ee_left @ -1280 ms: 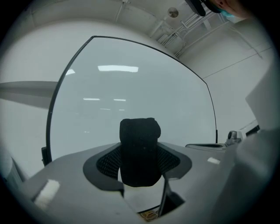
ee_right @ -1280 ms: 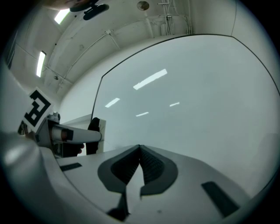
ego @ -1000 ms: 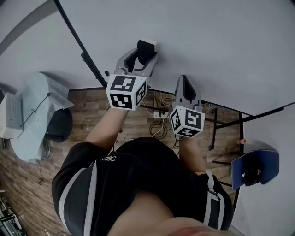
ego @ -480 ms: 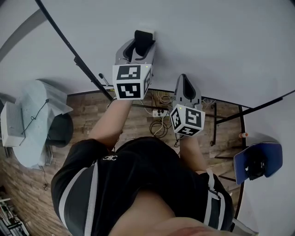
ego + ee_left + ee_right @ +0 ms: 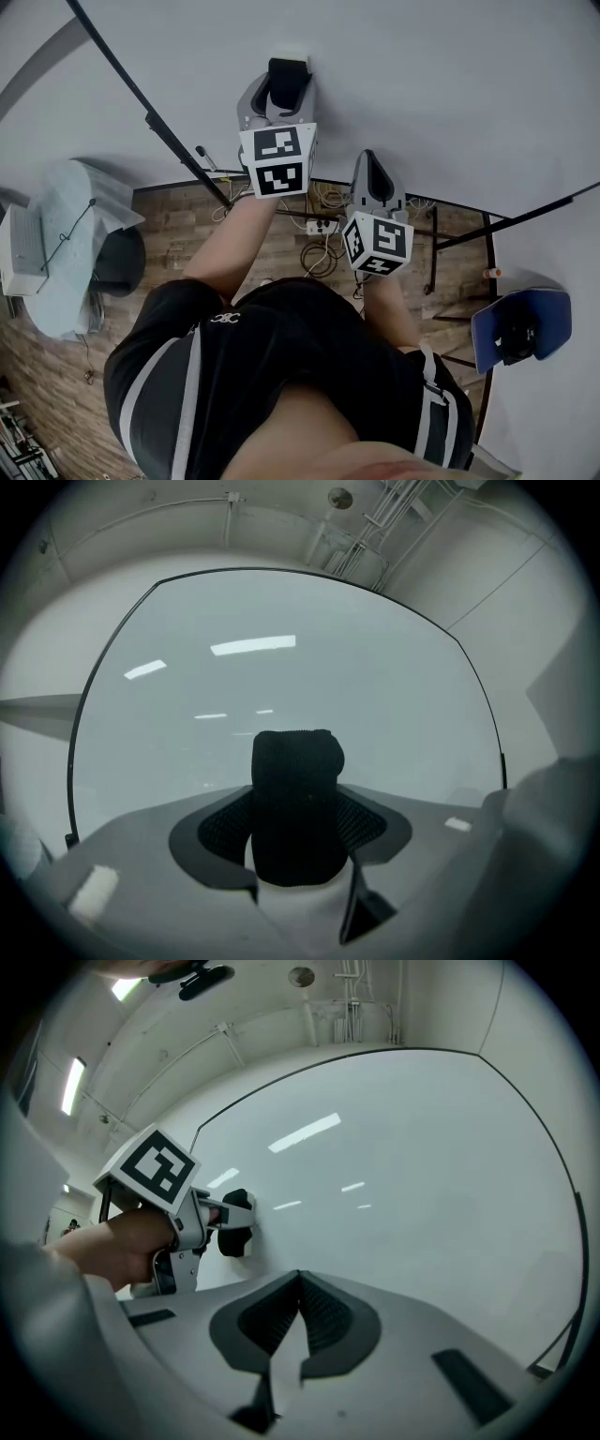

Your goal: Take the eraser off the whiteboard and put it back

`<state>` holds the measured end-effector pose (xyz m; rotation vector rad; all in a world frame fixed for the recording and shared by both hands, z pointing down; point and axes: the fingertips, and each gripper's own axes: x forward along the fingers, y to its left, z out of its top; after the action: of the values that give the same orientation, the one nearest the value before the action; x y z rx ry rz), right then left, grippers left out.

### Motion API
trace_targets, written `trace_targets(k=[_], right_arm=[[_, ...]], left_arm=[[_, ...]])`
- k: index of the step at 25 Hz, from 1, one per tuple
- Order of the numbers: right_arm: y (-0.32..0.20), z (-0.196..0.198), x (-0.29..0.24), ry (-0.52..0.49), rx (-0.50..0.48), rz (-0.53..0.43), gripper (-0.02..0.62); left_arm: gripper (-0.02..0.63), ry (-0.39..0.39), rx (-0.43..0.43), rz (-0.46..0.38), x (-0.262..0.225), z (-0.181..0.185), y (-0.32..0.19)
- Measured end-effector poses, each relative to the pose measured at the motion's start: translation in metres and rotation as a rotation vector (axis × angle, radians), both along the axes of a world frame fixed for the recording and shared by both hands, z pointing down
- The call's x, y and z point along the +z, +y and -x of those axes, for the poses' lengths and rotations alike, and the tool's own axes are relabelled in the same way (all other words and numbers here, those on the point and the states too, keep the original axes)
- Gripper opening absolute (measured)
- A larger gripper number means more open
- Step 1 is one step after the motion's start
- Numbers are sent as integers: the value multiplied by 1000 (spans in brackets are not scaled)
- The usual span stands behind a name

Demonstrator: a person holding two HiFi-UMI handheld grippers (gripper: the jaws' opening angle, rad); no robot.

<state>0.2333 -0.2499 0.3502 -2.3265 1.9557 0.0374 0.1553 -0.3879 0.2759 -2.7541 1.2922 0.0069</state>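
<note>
The black eraser [image 5: 288, 77] with a white backing is clamped between the jaws of my left gripper [image 5: 281, 90], its white side against the whiteboard [image 5: 450, 94]. In the left gripper view the eraser [image 5: 296, 799] stands upright between the pads, filling the gap, with the board [image 5: 281, 658] right behind it. My right gripper [image 5: 374, 167] is shut with nothing in it, its tip close to the board, lower and to the right of the left one. The right gripper view shows its closed jaws [image 5: 300, 1321] and, at left, the left gripper [image 5: 223, 1215] holding the eraser [image 5: 236, 1232] at the board.
The board's black frame [image 5: 141, 98] runs diagonally at left. Below are its stand legs [image 5: 436, 253], cables and a power strip [image 5: 319, 230] on the wooden floor. A blue chair [image 5: 520, 328] stands at right, a grey covered table [image 5: 70, 244] at left.
My left gripper has moved up the picture along the board with the eraser and turned a little. The right gripper has hardly shifted.
</note>
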Motion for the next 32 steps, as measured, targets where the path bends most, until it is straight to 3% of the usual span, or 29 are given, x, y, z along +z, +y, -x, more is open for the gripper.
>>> trace_targets(k=[8, 16, 21, 24, 28, 29, 32], right_arm=[[-4, 7, 1, 1, -40, 6, 5], [-25, 24, -5, 11, -99, -8, 5], [-42, 45, -8, 20, -148, -11, 5], [-52, 59, -9, 24, -176, -12, 5], [-63, 79, -9, 22, -214, -15, 5], [-65, 85, -8, 23, -236, -18, 5], [-67, 104, -10, 43, -308, -42, 5]], left_arm=[[322, 41, 79, -7, -10, 3, 11], [324, 132, 96, -85, -42, 44, 33], [318, 129, 73, -95, -32, 83, 35], [251, 90, 28, -22, -2, 106, 21], [35, 39, -55, 26, 30, 140, 11], [8, 27, -70, 31, 38, 147, 10], [8, 23, -79, 67, 59, 164, 10]])
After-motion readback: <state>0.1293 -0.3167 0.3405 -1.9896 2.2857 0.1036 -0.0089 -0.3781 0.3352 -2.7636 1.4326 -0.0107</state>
